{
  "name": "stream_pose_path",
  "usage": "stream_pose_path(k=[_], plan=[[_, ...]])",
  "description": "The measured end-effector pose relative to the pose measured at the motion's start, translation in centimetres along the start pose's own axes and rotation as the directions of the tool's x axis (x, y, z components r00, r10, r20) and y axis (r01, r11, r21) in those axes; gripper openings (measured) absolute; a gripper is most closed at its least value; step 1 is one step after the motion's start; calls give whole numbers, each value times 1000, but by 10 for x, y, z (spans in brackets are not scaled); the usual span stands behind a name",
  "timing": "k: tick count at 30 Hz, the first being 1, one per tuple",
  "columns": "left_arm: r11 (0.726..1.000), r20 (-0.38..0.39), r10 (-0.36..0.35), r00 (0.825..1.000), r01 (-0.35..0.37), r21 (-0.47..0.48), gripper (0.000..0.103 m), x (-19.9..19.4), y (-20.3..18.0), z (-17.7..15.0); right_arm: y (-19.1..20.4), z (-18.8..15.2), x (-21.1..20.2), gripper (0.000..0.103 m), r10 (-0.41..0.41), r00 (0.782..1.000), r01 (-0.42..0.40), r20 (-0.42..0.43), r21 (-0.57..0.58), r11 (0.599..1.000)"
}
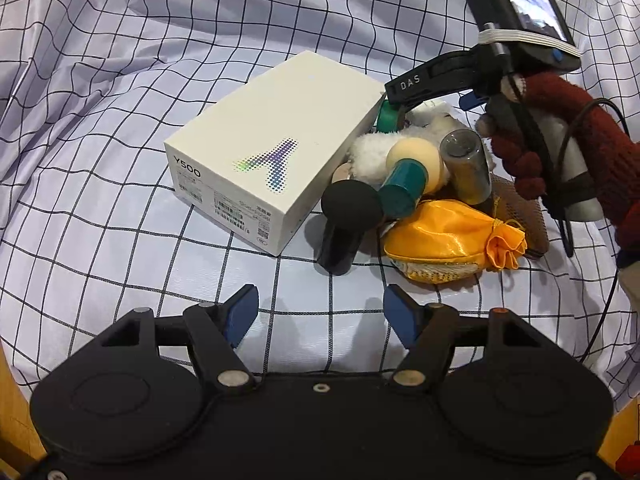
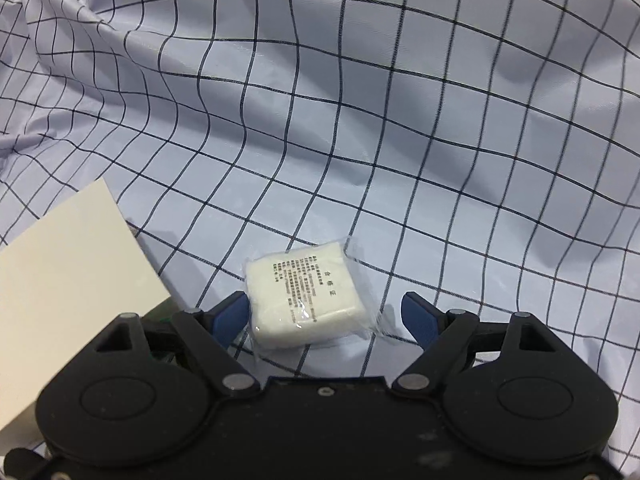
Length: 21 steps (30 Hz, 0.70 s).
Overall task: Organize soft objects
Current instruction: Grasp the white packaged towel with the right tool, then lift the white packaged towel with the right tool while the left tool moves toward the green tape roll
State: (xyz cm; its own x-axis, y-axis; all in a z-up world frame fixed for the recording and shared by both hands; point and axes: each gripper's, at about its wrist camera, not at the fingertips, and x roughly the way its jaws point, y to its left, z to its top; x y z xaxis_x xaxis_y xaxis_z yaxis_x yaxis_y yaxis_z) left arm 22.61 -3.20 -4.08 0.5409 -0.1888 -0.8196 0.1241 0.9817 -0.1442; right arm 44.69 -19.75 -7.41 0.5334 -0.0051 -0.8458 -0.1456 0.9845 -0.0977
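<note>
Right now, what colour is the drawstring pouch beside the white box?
Shiny orange-yellow satin pouch, with a gathered neck; it shows best in the left wrist view.

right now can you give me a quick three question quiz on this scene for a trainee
1. True or false: the clear-wrapped white soft block lies between the open jaws of the right hand-held gripper.
2. Which lies nearest the left hand-held gripper? A) white cardboard box B) shiny yellow satin drawstring pouch C) white fluffy plush toy
3. What pattern covers the pale cloth?

Key: 1 true; 2 B; 3 a dark grid of lines.
</note>
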Motion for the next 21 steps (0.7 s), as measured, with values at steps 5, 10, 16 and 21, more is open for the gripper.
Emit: stream_pose_path(k=[5,10,16,21], plan=[[1000,0,1,1000,-1,0,65,-1,0,0,-4,6,7,84,-7,1000,7,-11,2,1000],[1000,0,5,1000,-5,2,65,-2,-1,1,-21,5,8,66,3,1000,-2,-20,61,998],[1000,29,-2,1000,2,29,65,-10,-9,14,-49,-4,6,63,-63,998,65,-17,116,991],[997,59,-24,998,20,71,65,-21,-19,36,-77,-17,2,63,-77,997,79,-17,187,979]])
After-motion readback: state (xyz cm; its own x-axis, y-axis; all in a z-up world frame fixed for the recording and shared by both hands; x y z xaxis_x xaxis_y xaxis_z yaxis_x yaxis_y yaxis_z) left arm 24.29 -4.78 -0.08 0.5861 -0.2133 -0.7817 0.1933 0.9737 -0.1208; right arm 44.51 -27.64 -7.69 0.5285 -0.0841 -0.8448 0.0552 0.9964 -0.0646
